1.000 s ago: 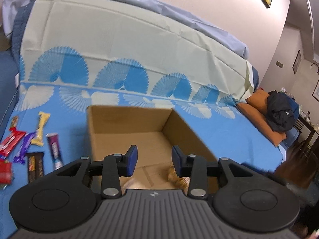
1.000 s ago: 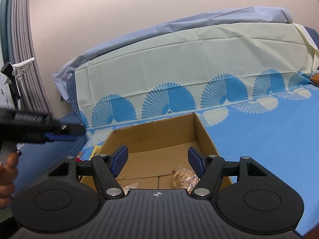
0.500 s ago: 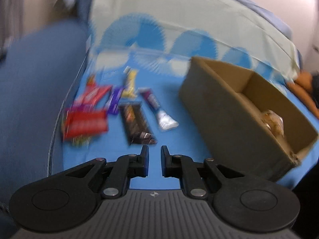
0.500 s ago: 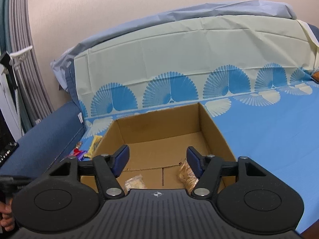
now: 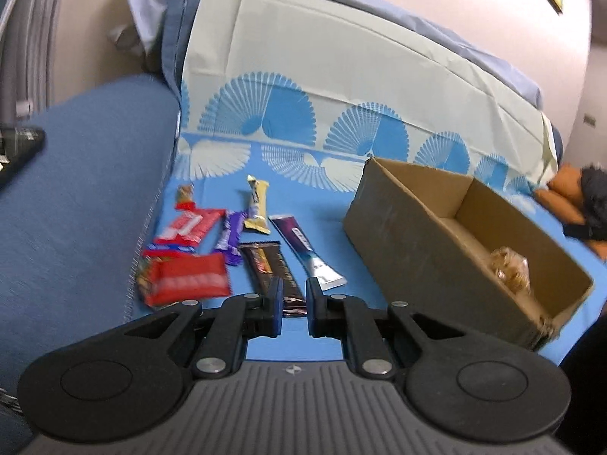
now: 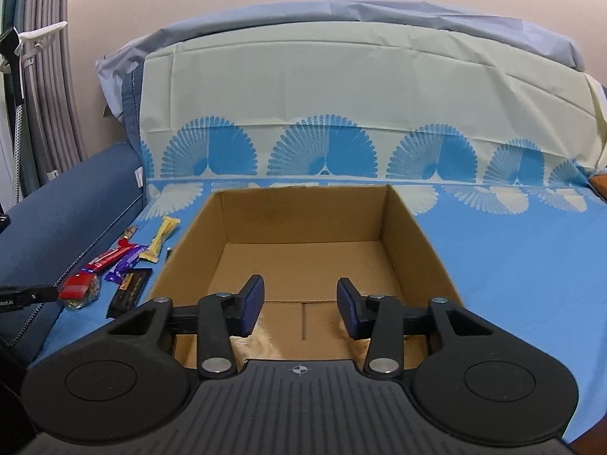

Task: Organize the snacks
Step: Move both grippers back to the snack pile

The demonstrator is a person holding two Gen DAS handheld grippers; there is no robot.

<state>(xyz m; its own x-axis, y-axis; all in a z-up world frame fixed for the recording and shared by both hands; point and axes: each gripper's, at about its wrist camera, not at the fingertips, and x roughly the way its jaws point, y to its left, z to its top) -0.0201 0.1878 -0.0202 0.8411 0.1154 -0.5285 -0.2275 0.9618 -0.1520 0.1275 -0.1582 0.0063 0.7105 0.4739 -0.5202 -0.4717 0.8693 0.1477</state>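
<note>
Several wrapped snack bars lie in a loose row on the blue cloth, left of an open cardboard box (image 5: 417,235). Among them are a dark brown bar (image 5: 265,265), a purple and silver packet (image 5: 303,246), a yellow bar (image 5: 258,204) and a red packet (image 5: 186,280). My left gripper (image 5: 295,288) hovers over the near end of the dark bar, jaws almost together with nothing between them. A clear bag of biscuits (image 5: 510,269) lies inside the box. My right gripper (image 6: 299,288) hangs over the box (image 6: 303,216), its jaws closing on nothing. Pale packets (image 6: 258,341) show under its fingers.
The blue sofa arm (image 5: 76,189) rises just left of the snacks. A cream and blue fan-patterned cloth (image 5: 341,76) covers the backrest behind everything. An orange cushion (image 5: 561,189) with a dark garment sits far right. Grey curtains (image 6: 38,113) hang at the left.
My left gripper swung from above the box to the snack row on the left, sank lower, and its jaws came together. My right gripper's jaws narrowed and it shifted nearer over the box.
</note>
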